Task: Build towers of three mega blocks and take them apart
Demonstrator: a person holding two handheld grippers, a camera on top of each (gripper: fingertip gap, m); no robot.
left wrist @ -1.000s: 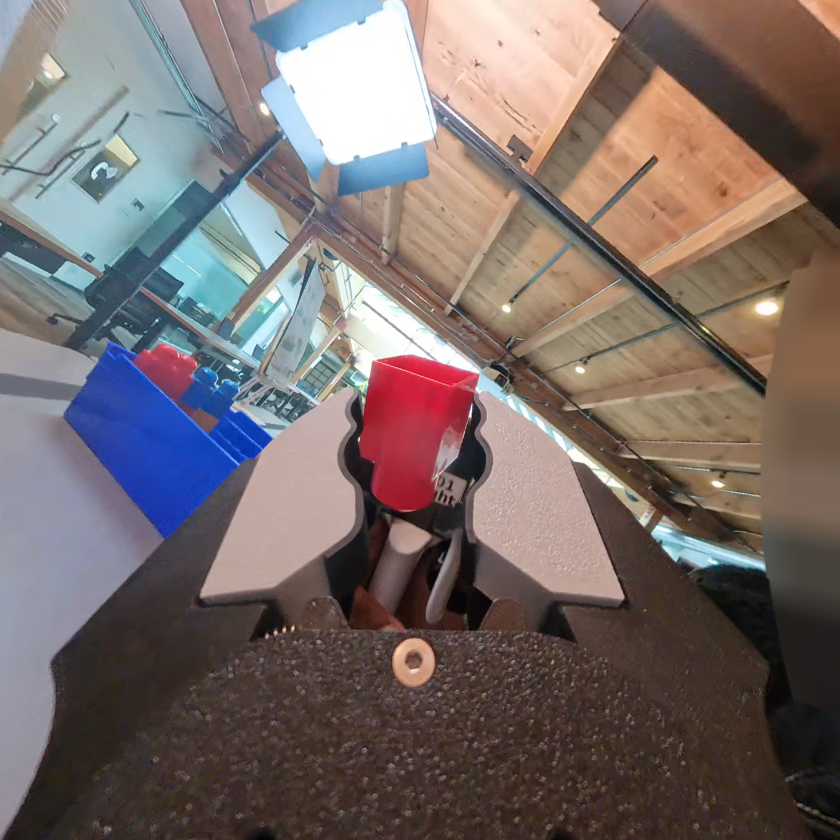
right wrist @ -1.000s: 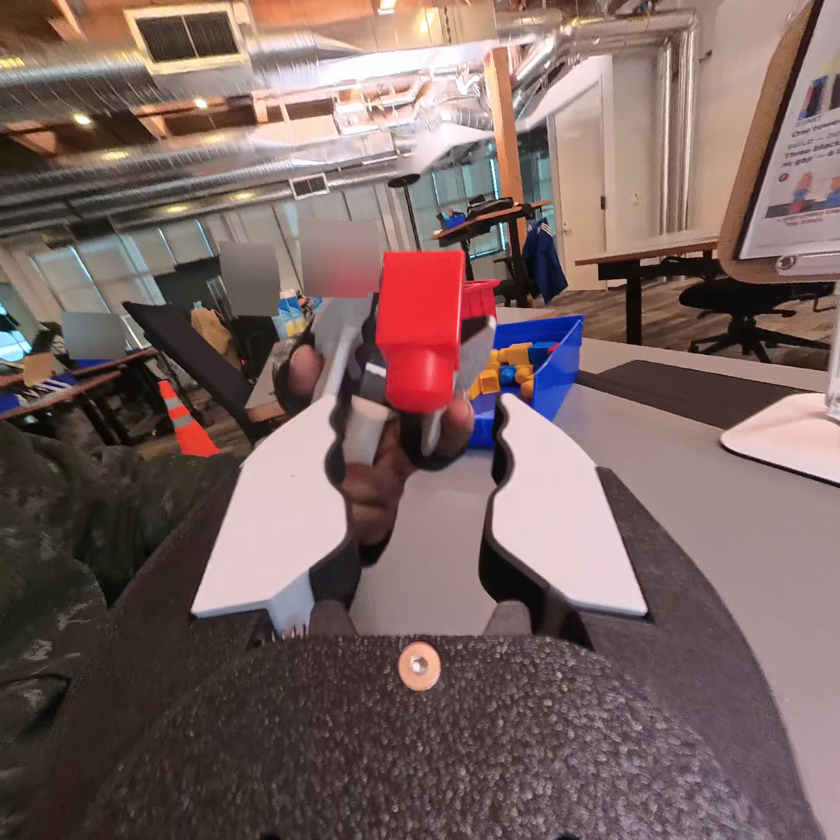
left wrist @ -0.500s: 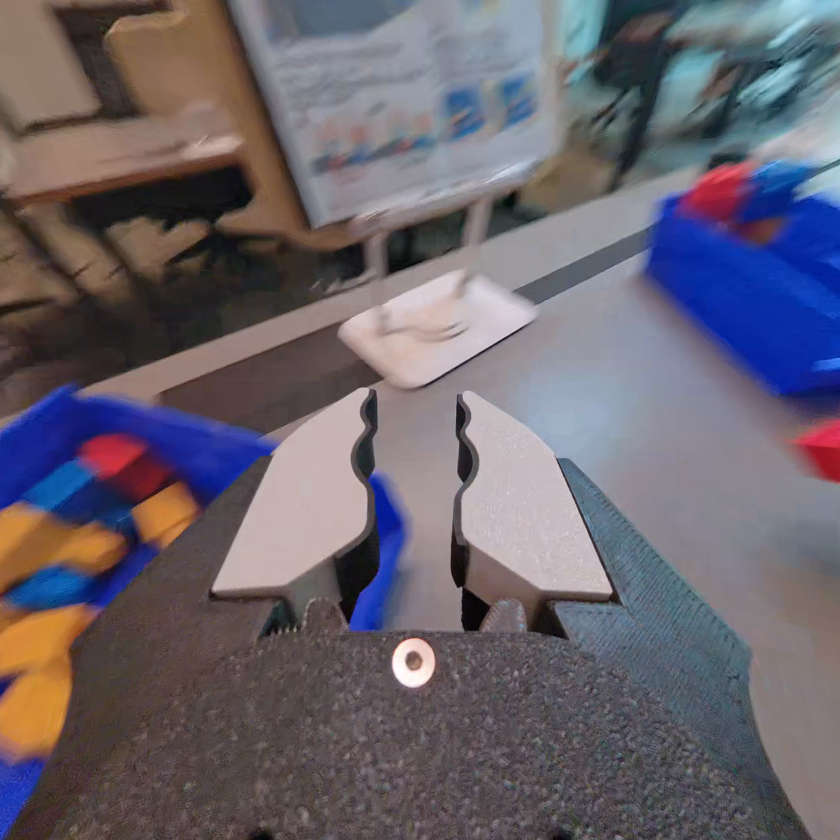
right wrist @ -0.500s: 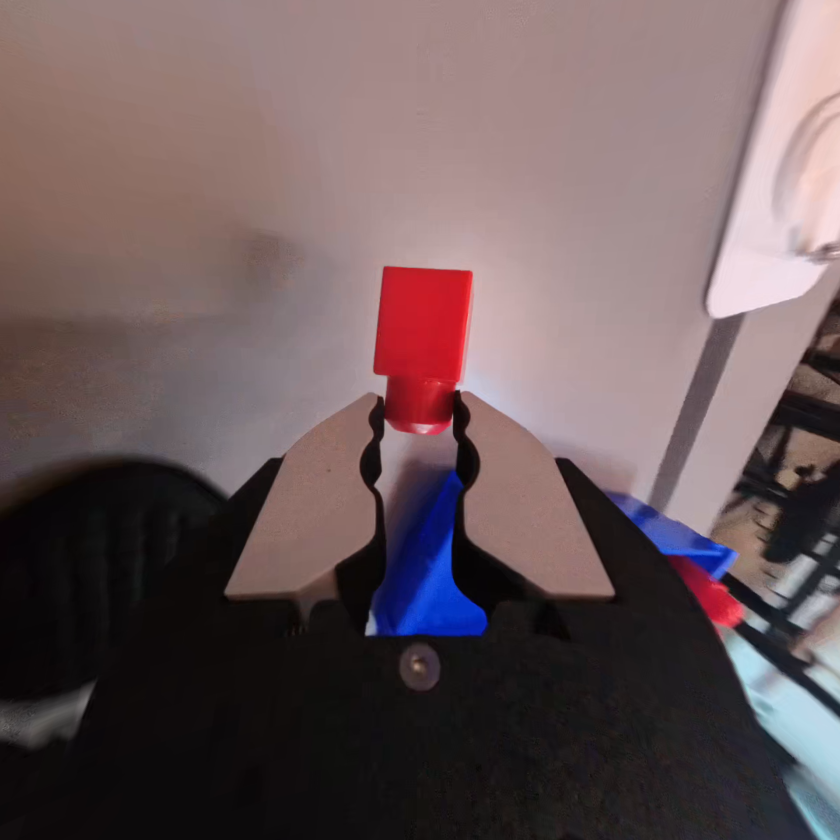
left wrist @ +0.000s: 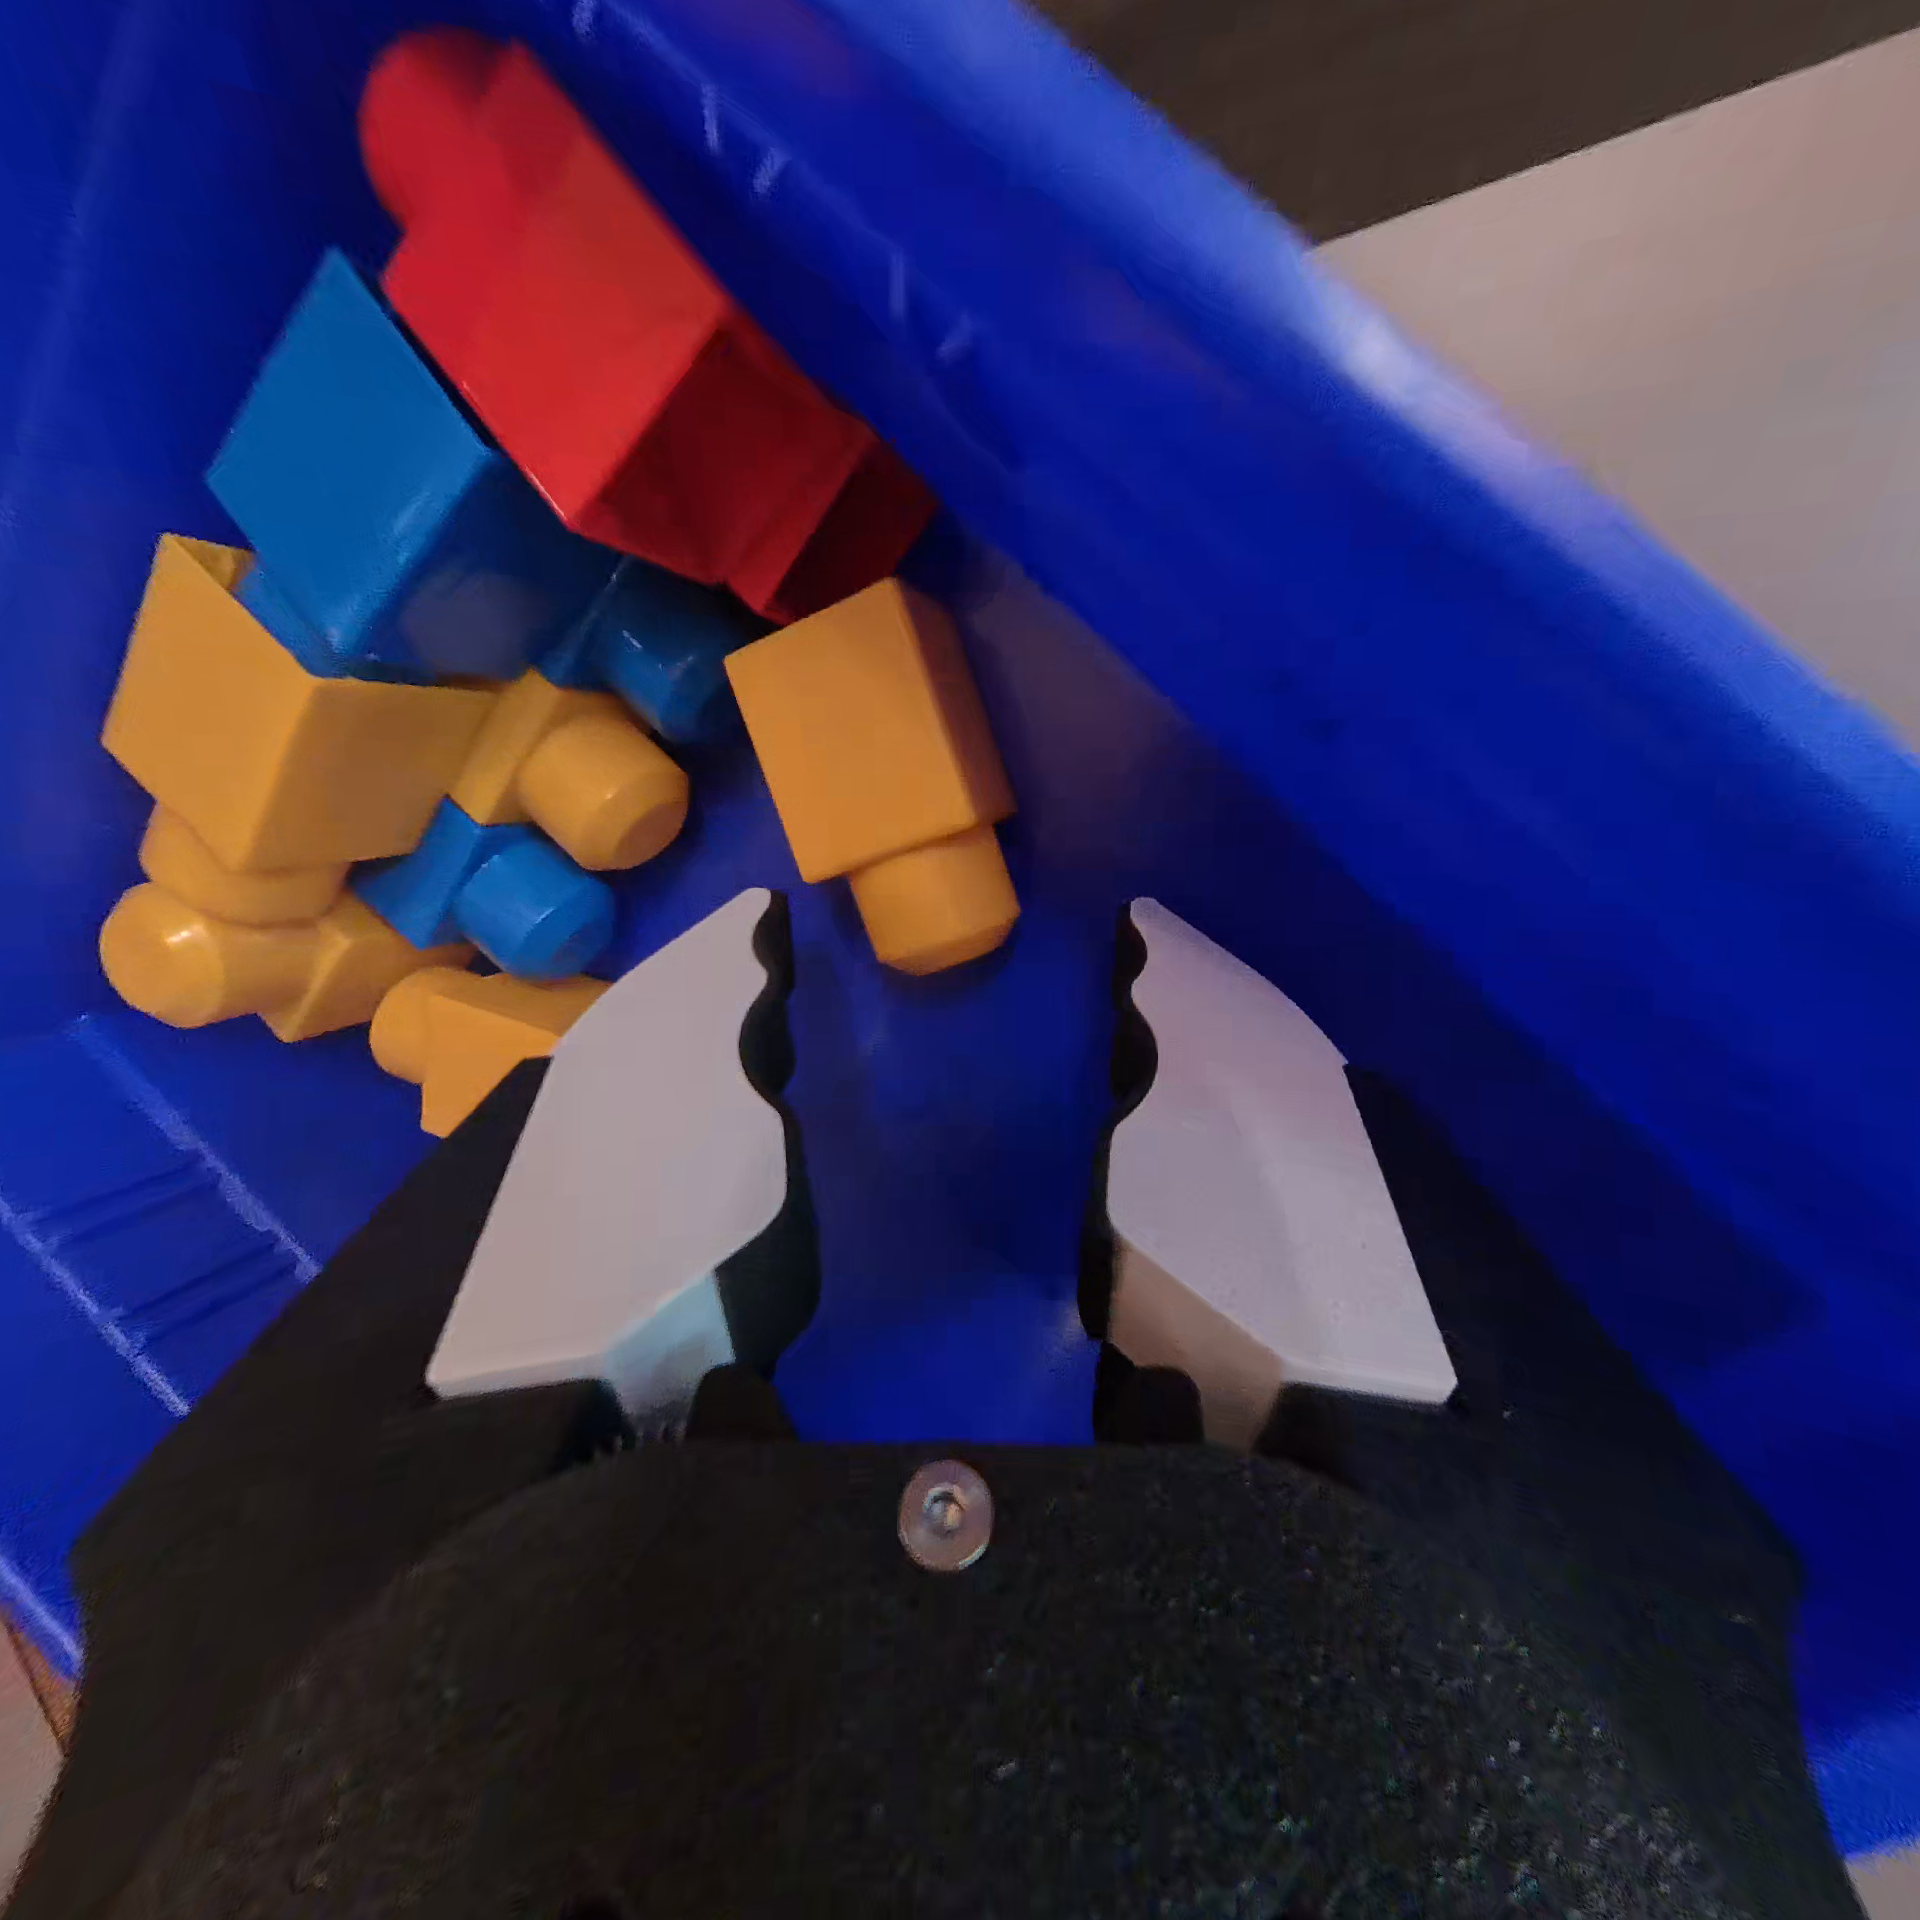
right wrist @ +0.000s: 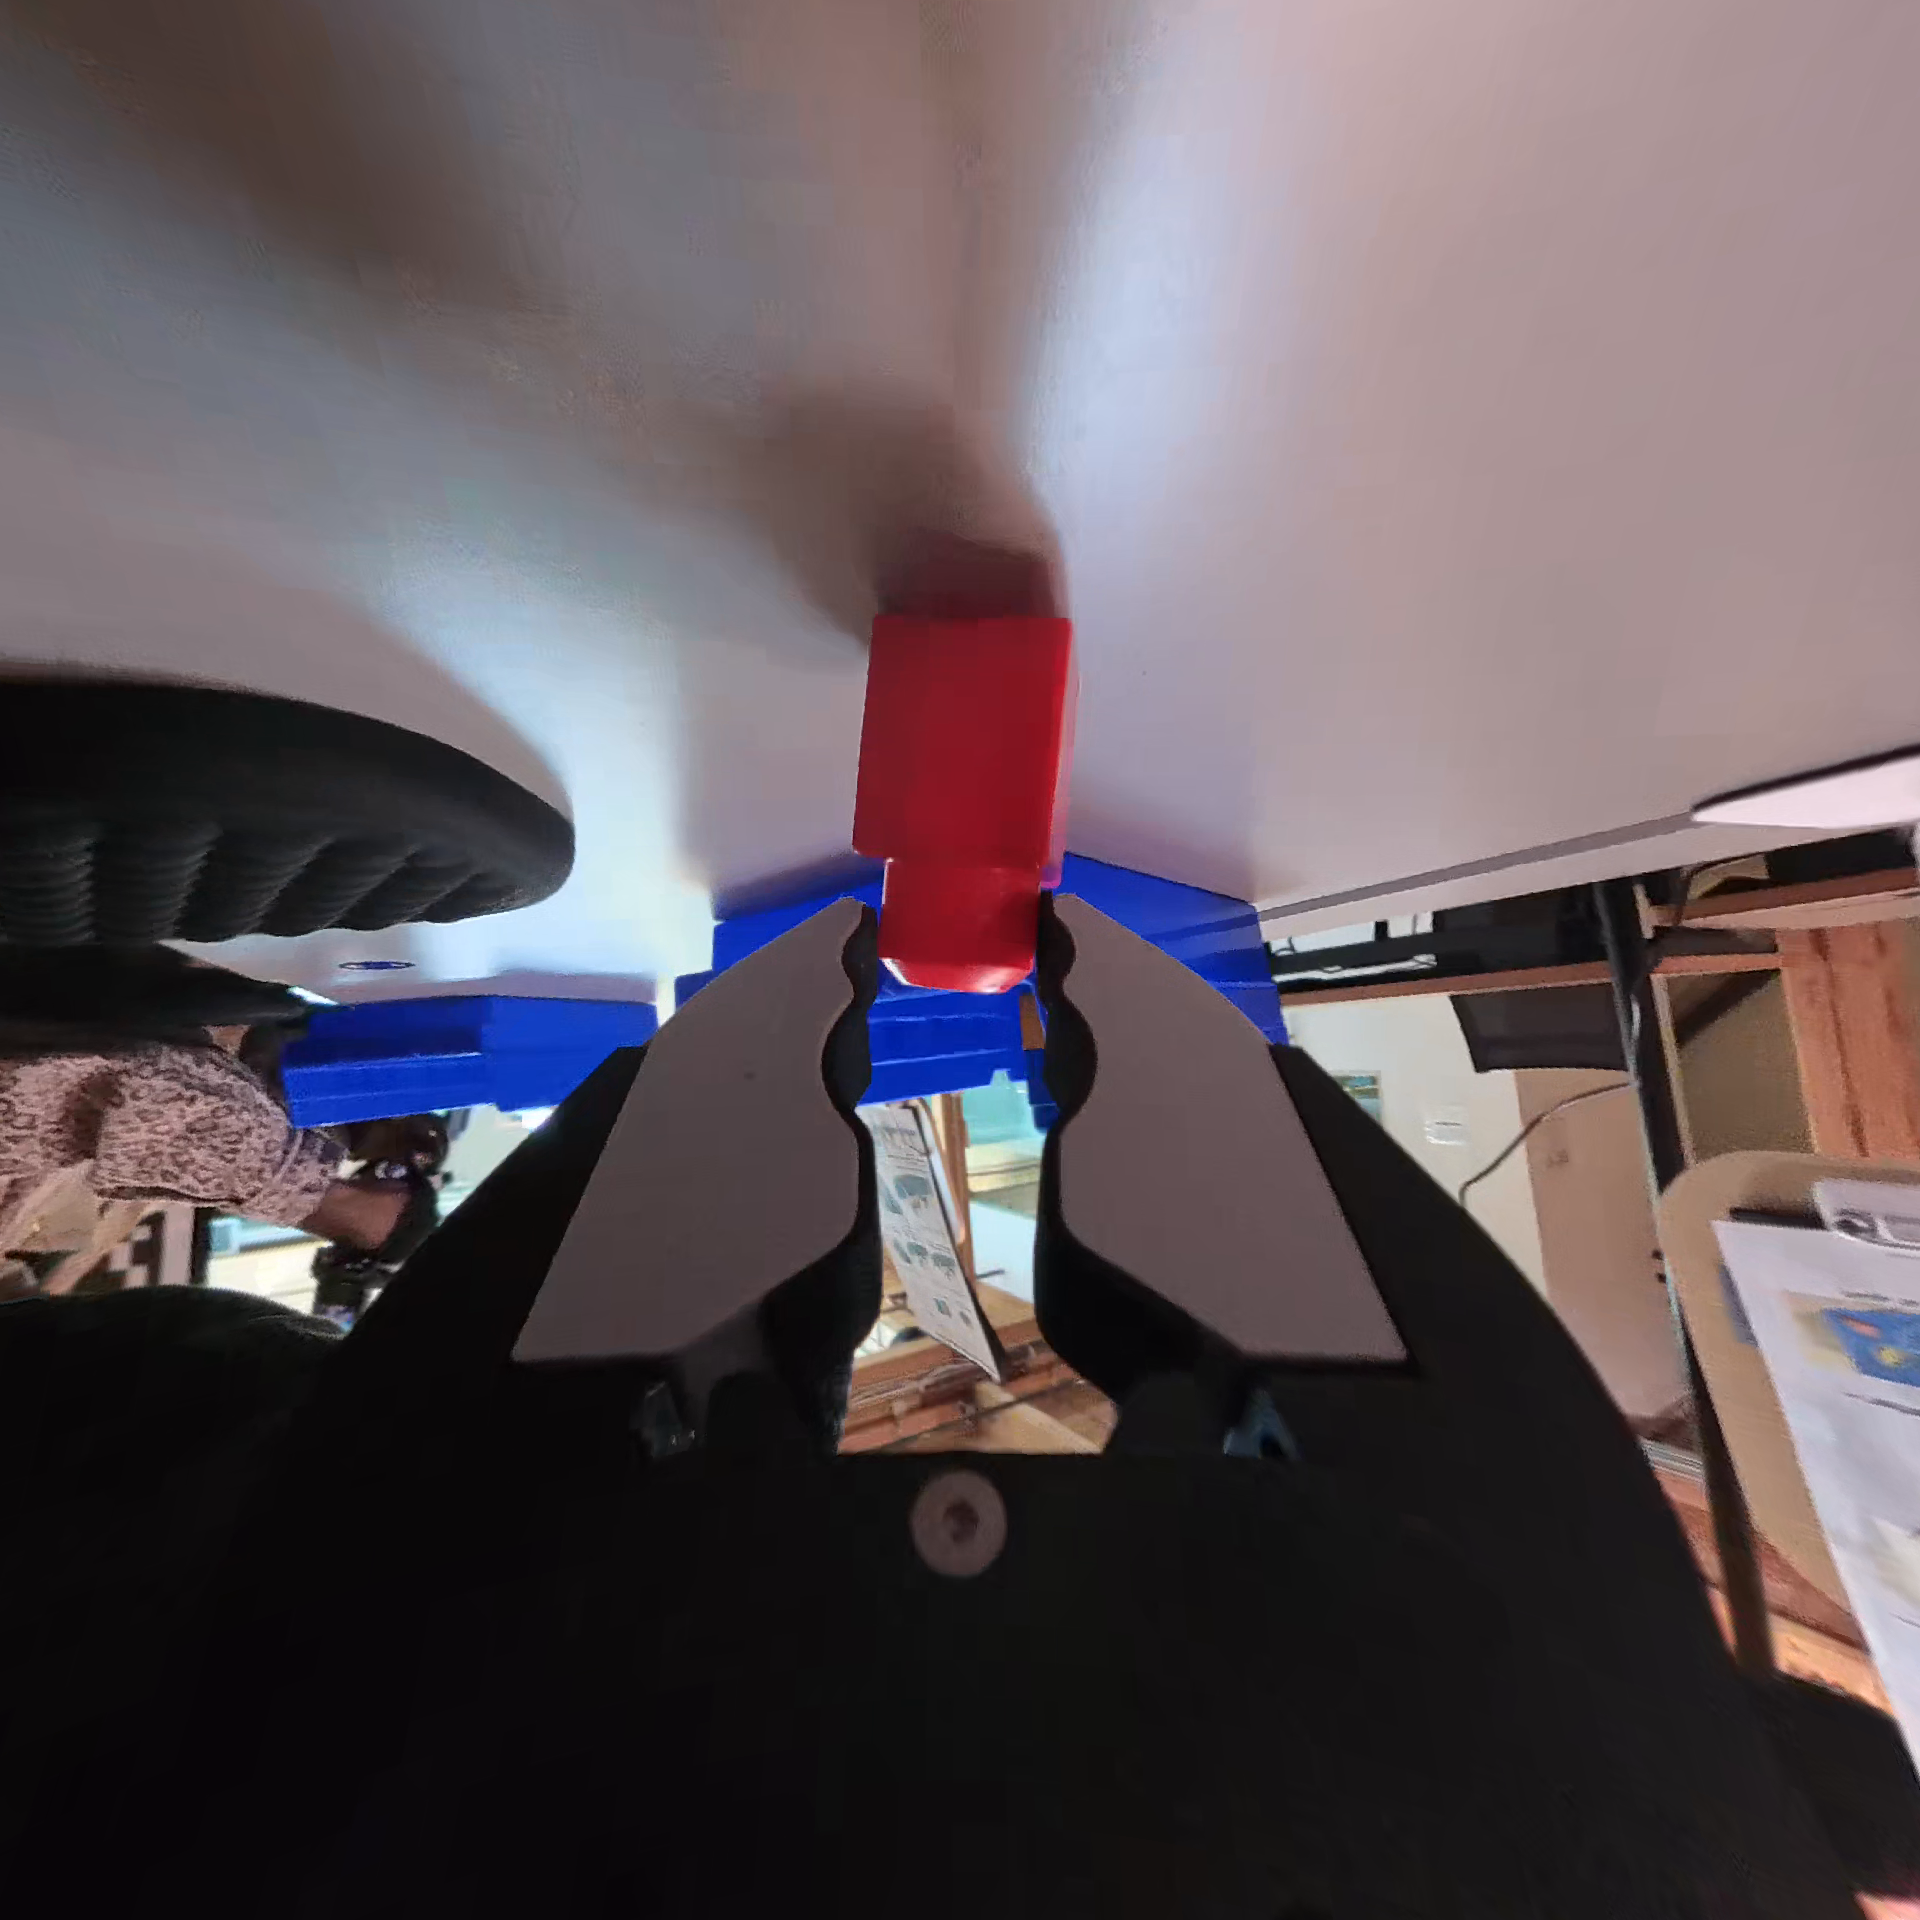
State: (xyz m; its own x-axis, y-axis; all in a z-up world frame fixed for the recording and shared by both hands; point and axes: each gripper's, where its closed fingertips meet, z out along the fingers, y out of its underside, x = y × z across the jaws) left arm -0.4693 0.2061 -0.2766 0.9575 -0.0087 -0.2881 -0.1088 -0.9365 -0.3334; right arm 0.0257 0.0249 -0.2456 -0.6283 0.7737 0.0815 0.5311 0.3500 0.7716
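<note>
In the left wrist view my left gripper point(left wrist: 951, 925) is open and empty, pointing down into a blue bin point(left wrist: 1299, 540) of loose blocks. A yellow block point(left wrist: 873, 748) lies just ahead of the fingertips, stud toward me. A red block point(left wrist: 582, 343), a blue block point(left wrist: 353, 457) and several more yellow ones lie farther left. In the right wrist view my right gripper point(right wrist: 951, 914) is shut on the stud of a red block point(right wrist: 961, 727). The block's base faces the grey table point(right wrist: 1455, 416); I cannot tell whether it touches.
The right wrist view is turned over, with the table at the top. Two blue bins point(right wrist: 468, 1039) point(right wrist: 1164, 914) stand behind the red block. A black round object point(right wrist: 260, 810) is at the left, a white stand base point(right wrist: 1818, 800) at the right. A person's patterned sleeve point(right wrist: 135, 1122) shows left. Spacing between my two grippers at the tips: around 55 centimetres.
The red block passed from my left gripper to my right, which shut on its stud and turned it toward the table. My left gripper swung down over the bin and opened wider.
</note>
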